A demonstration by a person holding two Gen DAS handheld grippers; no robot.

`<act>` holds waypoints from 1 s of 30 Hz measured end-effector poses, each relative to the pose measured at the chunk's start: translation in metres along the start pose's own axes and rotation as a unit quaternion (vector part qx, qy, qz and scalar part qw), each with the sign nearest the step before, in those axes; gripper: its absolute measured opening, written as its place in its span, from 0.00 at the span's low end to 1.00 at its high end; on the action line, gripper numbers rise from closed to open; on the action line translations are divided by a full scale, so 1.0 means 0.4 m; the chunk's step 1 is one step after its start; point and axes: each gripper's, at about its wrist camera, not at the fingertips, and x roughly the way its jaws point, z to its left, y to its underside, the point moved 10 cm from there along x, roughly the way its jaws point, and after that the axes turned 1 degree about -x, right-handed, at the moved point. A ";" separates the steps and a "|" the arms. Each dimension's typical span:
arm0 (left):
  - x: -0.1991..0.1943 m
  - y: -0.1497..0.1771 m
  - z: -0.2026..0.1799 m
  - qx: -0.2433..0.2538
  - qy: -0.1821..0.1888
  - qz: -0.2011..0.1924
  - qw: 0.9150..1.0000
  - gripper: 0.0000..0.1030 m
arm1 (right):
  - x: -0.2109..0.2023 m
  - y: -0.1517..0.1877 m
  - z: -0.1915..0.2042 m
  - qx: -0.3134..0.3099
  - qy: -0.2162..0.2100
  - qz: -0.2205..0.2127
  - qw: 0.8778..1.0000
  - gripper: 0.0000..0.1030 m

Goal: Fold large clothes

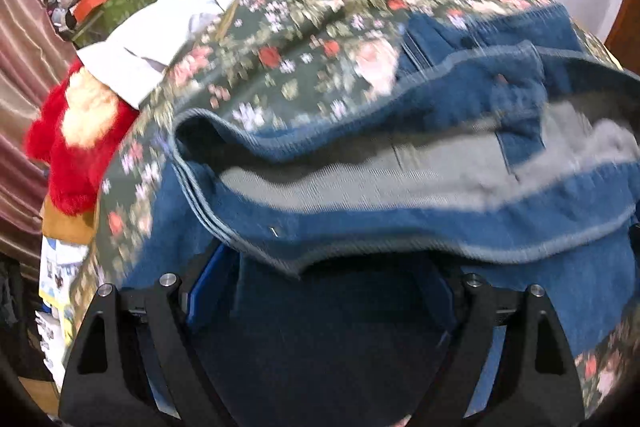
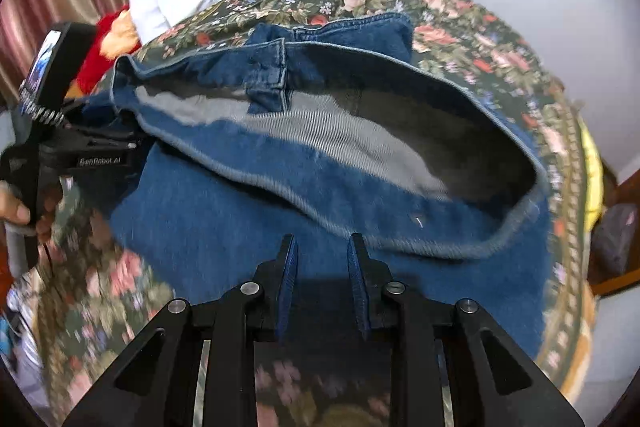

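- Jeans (image 2: 248, 227) lie on the bed (image 2: 460, 11), waistband gaping and grey lining exposed, directly ahead of both sets of jaws.
- Left gripper (image 1: 320, 291): jaws spread wide, denim draped across and between them. Whether any cloth is pinched cannot be told; the tips are hidden beneath the waistband.
- Right gripper (image 2: 322, 267): jaws parted, a clear gap between them, grasping nothing, poised just short of the waistband hem.
- Judgement: early stage, garment being taken up at the waist; no fold made yet.
- Next move calls for closing on the hem at both ends, then drawing the waistband flat.
- Risk: gaping band may bunch, or only one layer be caught.
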 end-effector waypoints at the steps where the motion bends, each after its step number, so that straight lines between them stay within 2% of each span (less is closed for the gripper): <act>1: -0.001 -0.020 0.015 -0.001 -0.008 -0.008 1.000 0.82 | 0.017 -0.022 -0.008 0.007 -0.004 0.001 1.000 0.21; 4: -0.010 -0.095 0.077 -0.023 -0.028 -0.039 0.999 0.82 | 0.055 -0.088 -0.040 0.022 0.001 0.002 1.000 0.21; 5: -0.010 -0.109 0.087 -0.029 -0.022 -0.041 0.998 0.83 | 0.056 -0.114 -0.053 0.025 0.005 -0.008 1.000 0.21; 7: -0.004 -0.148 0.120 -0.050 -0.007 -0.043 0.998 0.84 | 0.037 -0.183 -0.093 0.035 0.042 -0.047 0.997 0.21; 9: -0.012 -0.180 0.159 -0.069 -0.023 -0.053 0.996 0.84 | 0.005 -0.235 -0.124 0.061 0.049 -0.081 0.994 0.21; 11: -0.032 -0.194 0.189 -0.091 -0.032 -0.066 0.993 0.84 | -0.025 -0.262 -0.154 0.094 0.047 -0.103 0.989 0.21; 14: -0.082 -0.198 0.233 -0.131 -0.009 -0.086 0.988 0.84 | -0.080 -0.273 -0.192 0.127 0.060 -0.140 0.980 0.21; 17: -0.121 -0.175 0.258 -0.148 0.007 -0.087 0.985 0.84 | -0.139 -0.268 -0.223 0.139 0.065 -0.160 0.975 0.21; 21: -0.149 -0.128 0.244 -0.136 0.011 -0.075 0.988 0.84 | -0.204 -0.236 -0.227 0.143 0.033 -0.148 0.978 0.21; 24: -0.153 -0.087 0.195 -0.108 0.020 -0.060 0.992 0.84 | -0.219 -0.188 -0.210 0.128 0.019 -0.124 0.984 0.21; 28: -0.138 -0.027 0.104 -0.089 0.064 -0.035 0.993 0.84 | -0.168 -0.107 -0.162 0.084 0.003 -0.070 0.994 0.21; 30: -0.118 -0.005 0.072 -0.076 0.063 -0.023 0.995 0.84 | -0.116 -0.067 -0.147 0.063 0.011 -0.039 0.997 0.21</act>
